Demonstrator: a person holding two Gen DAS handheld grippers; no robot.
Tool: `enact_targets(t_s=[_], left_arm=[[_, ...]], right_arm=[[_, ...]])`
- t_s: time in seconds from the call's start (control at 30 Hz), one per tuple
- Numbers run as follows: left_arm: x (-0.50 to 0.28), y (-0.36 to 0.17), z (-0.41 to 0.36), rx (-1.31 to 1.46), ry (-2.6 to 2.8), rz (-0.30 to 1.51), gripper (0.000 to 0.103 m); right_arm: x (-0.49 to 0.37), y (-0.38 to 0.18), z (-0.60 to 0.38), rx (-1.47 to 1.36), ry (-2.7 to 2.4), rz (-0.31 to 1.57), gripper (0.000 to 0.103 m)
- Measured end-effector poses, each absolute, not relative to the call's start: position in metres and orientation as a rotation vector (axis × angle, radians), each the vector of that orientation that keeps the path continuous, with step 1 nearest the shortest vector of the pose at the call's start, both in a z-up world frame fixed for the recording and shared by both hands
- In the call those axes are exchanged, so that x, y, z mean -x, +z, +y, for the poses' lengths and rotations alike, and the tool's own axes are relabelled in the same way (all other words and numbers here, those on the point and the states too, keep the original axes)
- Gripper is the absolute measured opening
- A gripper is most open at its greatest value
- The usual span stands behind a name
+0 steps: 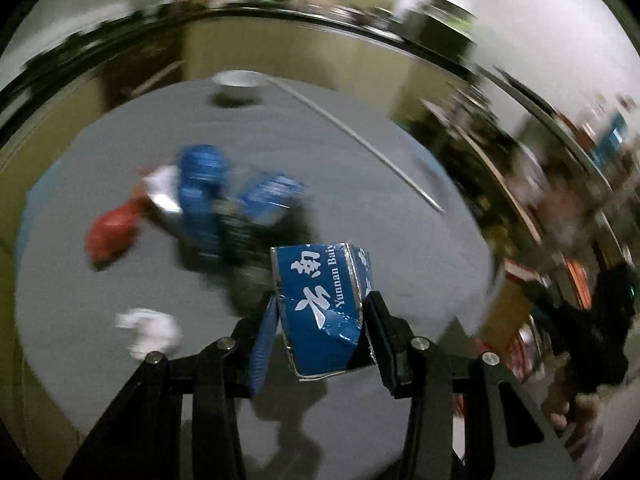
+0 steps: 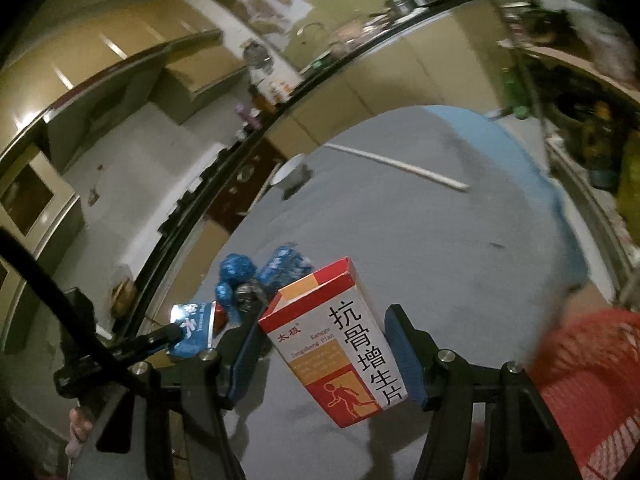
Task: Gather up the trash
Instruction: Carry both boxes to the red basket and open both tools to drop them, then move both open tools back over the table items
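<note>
My left gripper (image 1: 322, 320) is shut on a blue carton with white lettering (image 1: 324, 308) and holds it above the grey table (image 1: 400, 208). My right gripper (image 2: 328, 344) is shut on a red, white and orange medicine box (image 2: 340, 344), tilted, above the same table (image 2: 440, 240). The left gripper with its blue carton (image 2: 196, 330) shows at the lower left of the right wrist view. On the table lie blue crumpled wrappers (image 1: 224, 196), a red wrapper (image 1: 112, 236) and a white crumpled paper (image 1: 148, 332). The blue wrappers also show in the right wrist view (image 2: 256, 276).
A red mesh basket (image 2: 588, 392) stands at the lower right of the right wrist view. A long white stick (image 2: 400, 166) and a small white bowl (image 2: 290, 172) lie at the table's far side. Kitchen counters and cupboards surround the table.
</note>
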State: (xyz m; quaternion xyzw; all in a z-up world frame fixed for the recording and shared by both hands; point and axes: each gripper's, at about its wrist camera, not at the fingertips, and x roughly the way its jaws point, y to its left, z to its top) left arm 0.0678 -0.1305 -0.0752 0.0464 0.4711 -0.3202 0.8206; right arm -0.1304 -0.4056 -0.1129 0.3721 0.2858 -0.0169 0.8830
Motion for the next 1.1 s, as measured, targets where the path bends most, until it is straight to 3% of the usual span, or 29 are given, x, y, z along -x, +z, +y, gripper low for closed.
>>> enact_targets(t_s=[0.37, 0.57, 0.7, 1.1], left_arm=[[0.038, -0.102, -0.291, -0.357, -1.012, 1.032, 0.046], [0.067, -0.118, -0.338, -0.446, -1.096, 1.071, 0.049], [0.071, -0.120, -0.341, -0.456, -1.104, 1.078, 0.057], [0.033, -0.113, -0.239, -0.383, -0.925, 1.035, 0.057]], right_arm=[[0.256, -0.151, -0.476, -0.925, -0.244, 0.586, 0.065], [0.290, -0.168, -0.497, -0.989, -0.296, 0.603, 0.065], [0.300, -0.172, -0.506, -1.033, -0.312, 0.588, 0.069], [0.270, -0.151, -0.486, -0.975, -0.265, 0.561, 0.073]])
